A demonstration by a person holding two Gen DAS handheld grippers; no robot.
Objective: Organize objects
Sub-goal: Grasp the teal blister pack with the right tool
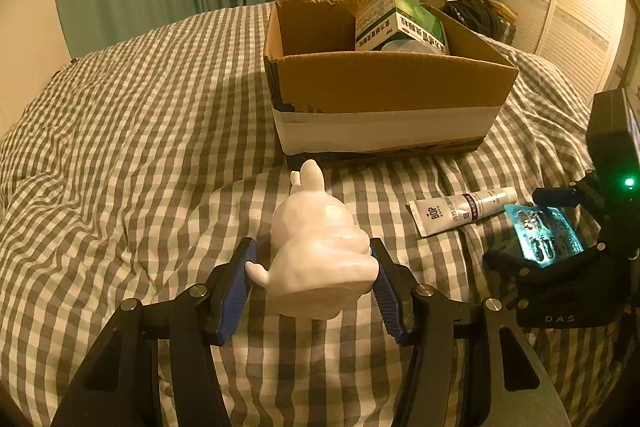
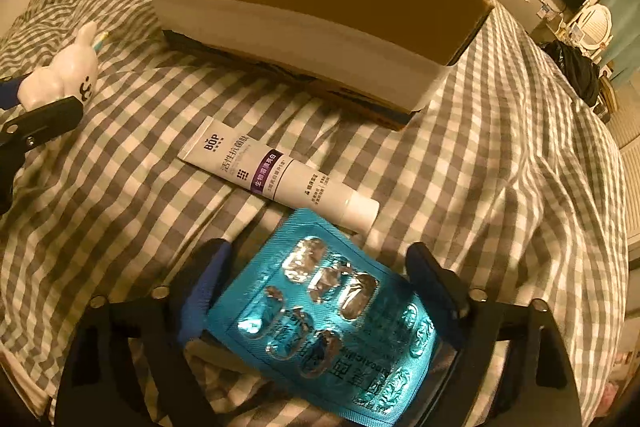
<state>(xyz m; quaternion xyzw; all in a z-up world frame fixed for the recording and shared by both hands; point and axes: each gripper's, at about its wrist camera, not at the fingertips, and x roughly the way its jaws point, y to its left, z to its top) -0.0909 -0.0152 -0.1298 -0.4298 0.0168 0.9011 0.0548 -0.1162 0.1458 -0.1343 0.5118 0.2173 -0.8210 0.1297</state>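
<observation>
Between the blue pads of the left gripper (image 1: 312, 267) lies a glossy white rabbit figurine (image 1: 316, 251), on its side on the checked bedspread (image 1: 140, 147). The right pad touches its flank, the left pad meets only a small stub, so the jaws stand half closed around it without a clear clamp. Its long axis runs straight ahead along the fingers, ears pointing away toward the cardboard box (image 1: 384, 87).

The right gripper (image 2: 320, 291) has a teal blister pack (image 2: 320, 311) lying flat between its spread fingers; whether the pads press it I cannot tell.

Just ahead of that pack lies a white toothpaste tube (image 2: 276, 171), cap toward the gripper.

Farther on, the open box holds a green medicine carton (image 1: 400, 23), leaning.
</observation>
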